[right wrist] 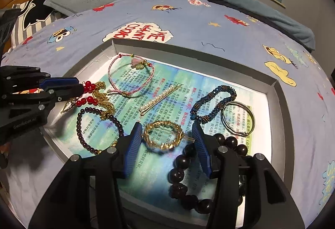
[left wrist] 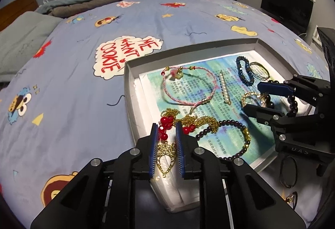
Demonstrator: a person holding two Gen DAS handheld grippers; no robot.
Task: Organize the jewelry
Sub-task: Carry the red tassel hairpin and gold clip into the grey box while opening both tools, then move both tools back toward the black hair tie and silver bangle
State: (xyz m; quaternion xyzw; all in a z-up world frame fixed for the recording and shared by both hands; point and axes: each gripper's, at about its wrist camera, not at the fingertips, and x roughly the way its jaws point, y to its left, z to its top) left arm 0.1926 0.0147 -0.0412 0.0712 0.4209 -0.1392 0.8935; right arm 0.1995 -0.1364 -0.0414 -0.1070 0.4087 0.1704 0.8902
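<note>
- Left gripper (left wrist: 166,134): jaws a little apart, the gold-and-red necklace (left wrist: 167,145) lying between the pads; no pad clearly presses it.
- Right gripper (right wrist: 166,141): jaws apart around the gold bracelet (right wrist: 163,136), not clamped.
- Just right of it, the dark bead bracelet (right wrist: 180,174).
- All lie in the grey tray (right wrist: 188,51).

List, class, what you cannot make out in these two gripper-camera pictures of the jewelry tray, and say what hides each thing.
- Big dark bead bracelet: right wrist view, its right side sits behind the right gripper.
- Gold pendant: left wrist view, flanked by the left gripper; contact unclear.
- Printed paper lining the tray: text too small.
- Tray's near corner: both views, covered by gripper bodies.
- Black hair tie: left wrist view, partly behind the right gripper.
</note>
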